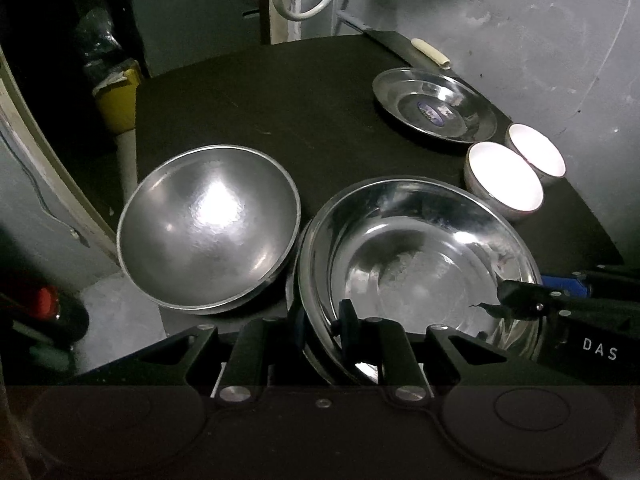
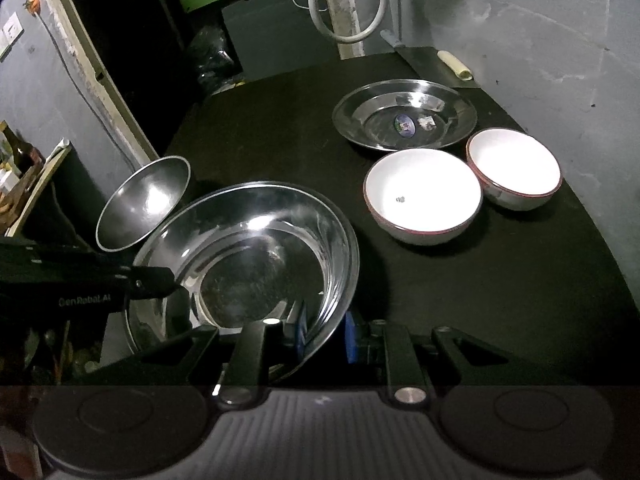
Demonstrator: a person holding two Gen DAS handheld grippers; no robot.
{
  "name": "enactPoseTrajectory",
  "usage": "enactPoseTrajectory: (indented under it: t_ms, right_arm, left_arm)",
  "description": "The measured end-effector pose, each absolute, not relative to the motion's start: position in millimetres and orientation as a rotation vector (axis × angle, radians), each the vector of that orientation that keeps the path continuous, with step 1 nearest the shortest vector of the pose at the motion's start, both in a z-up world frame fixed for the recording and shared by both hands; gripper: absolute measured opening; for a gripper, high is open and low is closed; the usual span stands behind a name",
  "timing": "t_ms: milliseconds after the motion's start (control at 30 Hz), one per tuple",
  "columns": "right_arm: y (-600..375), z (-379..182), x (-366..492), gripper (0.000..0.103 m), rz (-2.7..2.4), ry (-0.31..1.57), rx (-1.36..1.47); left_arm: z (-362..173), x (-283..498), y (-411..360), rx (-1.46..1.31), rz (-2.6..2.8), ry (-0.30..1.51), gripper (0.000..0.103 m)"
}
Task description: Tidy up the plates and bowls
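A large steel plate (image 1: 420,264) is lifted at a tilt over the black table's (image 1: 320,120) near edge. My left gripper (image 1: 322,320) is shut on its near rim in the left wrist view. My right gripper (image 2: 324,334) is shut on the same plate (image 2: 256,256) at the opposite rim. Each gripper shows in the other's view: the right gripper (image 1: 500,298) and the left gripper (image 2: 160,280). A deep steel bowl (image 1: 208,228) (image 2: 144,204) sits tilted just left of the plate. Two white bowls (image 2: 422,192) (image 2: 514,168) stand to the right.
A smaller steel plate with a sticker (image 2: 404,120) (image 1: 434,106) lies at the back right. Behind it rests a cleaver with a cream handle (image 2: 454,64). A grey wall bounds the table's right side. Boxes and clutter stand off the left edge.
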State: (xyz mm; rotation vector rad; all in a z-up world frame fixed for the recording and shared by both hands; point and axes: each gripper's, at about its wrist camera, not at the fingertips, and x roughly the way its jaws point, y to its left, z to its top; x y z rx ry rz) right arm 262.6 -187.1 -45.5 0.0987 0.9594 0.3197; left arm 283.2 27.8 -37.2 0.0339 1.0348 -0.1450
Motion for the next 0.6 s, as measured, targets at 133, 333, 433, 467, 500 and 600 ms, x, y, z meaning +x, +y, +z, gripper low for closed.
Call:
enactPoseTrajectory:
  t_ms: [133, 333, 433, 467, 500, 600]
  right_arm:
    - [-185.9, -47.9, 263.9, 0.022, 0.320, 0.957, 0.089]
    - [-184.0, -49.1, 263.7, 0.022, 0.320, 0.952, 0.072]
    - [-183.0, -49.0, 263.3, 0.022, 0.319, 0.951, 0.065]
    - [-182.9, -49.0, 263.6, 0.022, 0.320, 0.950, 0.064]
    - [-182.8, -48.9, 263.7, 0.022, 0.320, 0.950, 0.062]
    - [-182.7, -48.9, 264.1, 0.023, 0.321, 0.949, 0.054]
  left_arm:
    - [-37.8, 284.0, 25.1, 0.054, -0.137, 1.034, 0.019]
    - [-38.6, 283.6, 17.3, 0.118, -0.132, 1.039, 0.021]
    - [-38.9, 283.6, 14.0, 0.140, -0.129, 1.042, 0.023]
    - [-38.9, 283.5, 14.0, 0.145, -0.129, 1.043, 0.024]
    - [-39.0, 283.7, 12.9, 0.152, -0.130, 1.044, 0.026]
    - [-39.3, 283.6, 10.6, 0.170, -0.133, 1.047, 0.031]
